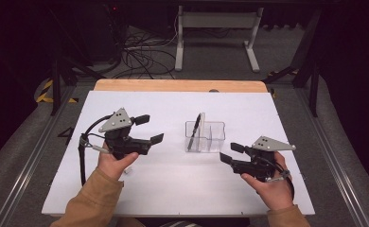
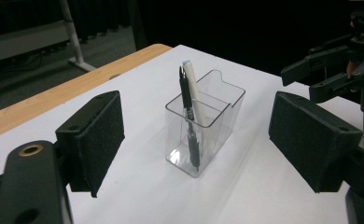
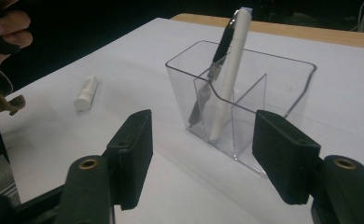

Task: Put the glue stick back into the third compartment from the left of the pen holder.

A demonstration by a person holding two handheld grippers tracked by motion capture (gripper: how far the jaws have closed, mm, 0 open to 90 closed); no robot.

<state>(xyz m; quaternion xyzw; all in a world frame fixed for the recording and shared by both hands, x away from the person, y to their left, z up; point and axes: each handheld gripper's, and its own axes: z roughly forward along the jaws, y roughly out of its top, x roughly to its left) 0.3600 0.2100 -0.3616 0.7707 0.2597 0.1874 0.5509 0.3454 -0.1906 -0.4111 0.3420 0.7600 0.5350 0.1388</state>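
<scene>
High view: both tools (image 1: 147,128) (image 1: 231,153) empty, flanking pen holder (image 1: 205,136).

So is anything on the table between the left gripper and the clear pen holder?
Nothing visible. In the left gripper view, bare white table runs from the open left gripper to the clear pen holder. The small white cap lies on the table off to one side.

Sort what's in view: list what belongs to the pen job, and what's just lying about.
In use:
clear holder
black pen
white pen
white cap
left gripper
right gripper

Lying about:
cables on the floor
white frame behind the table
</scene>
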